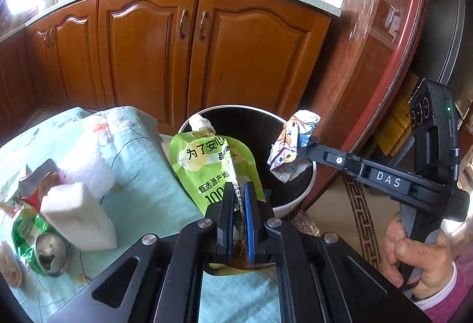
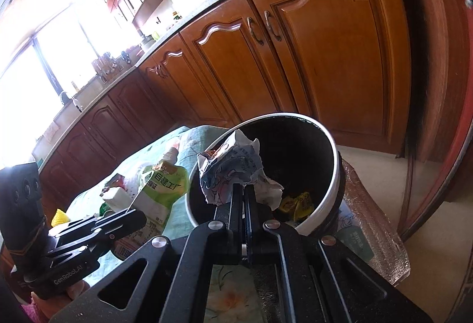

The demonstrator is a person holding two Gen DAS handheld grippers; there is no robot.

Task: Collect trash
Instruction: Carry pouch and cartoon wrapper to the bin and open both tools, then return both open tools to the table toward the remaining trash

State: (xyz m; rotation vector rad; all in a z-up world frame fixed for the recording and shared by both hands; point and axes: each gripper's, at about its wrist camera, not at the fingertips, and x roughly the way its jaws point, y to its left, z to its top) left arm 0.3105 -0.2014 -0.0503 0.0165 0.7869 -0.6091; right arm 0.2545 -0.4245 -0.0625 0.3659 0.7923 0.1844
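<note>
Mid-task: left gripper (image 1: 239,190) clamps the green pouch (image 1: 212,166) at the bin (image 1: 298,201) rim, right gripper (image 2: 244,190) pinches crumpled paper (image 2: 233,169) over it, neither dropped; can (image 1: 50,252), foam block (image 1: 78,216), wrapper (image 1: 35,184) remain on the tabletop (image 1: 147,175).

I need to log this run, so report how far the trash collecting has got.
Done: a yellow wrapper already lies inside the white-rimmed black bin.

In hand: the left gripper is shut on a green spouted drink pouch, the right gripper on a crumpled printed paper wrapper, both at the bin's mouth.

Left: a crushed green can and white foam blocks on the cloth.
</note>
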